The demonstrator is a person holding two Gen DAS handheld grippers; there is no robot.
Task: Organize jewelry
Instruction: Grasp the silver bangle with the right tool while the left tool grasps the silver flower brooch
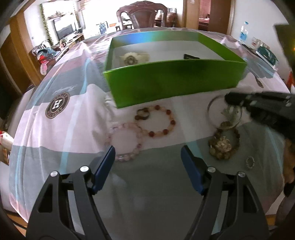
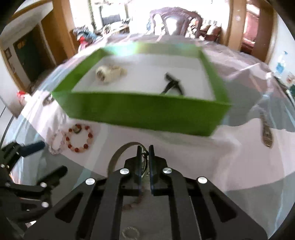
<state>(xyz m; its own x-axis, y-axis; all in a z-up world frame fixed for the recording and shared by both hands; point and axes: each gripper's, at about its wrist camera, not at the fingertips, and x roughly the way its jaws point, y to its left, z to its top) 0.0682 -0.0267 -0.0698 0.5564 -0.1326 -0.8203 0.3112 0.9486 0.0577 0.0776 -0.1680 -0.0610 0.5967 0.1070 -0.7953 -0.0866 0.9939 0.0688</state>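
Beaded bracelets (image 1: 155, 120) before green box (image 1: 173, 81)

Pink, grey and white striped tablecloth (image 1: 55, 133) bearing a round emblem (image 1: 57, 105) (letter H at its centre), carved wooden chair (image 1: 142, 15) behind the table, television (image 1: 63, 31) far left, water bottle (image 1: 243, 33) far right

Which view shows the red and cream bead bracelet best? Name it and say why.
The left wrist view: the red and cream bead bracelet lies near the middle, large enough to tell single beads, just in front of the green box. In the right wrist view it is small, blurred and far to the left.
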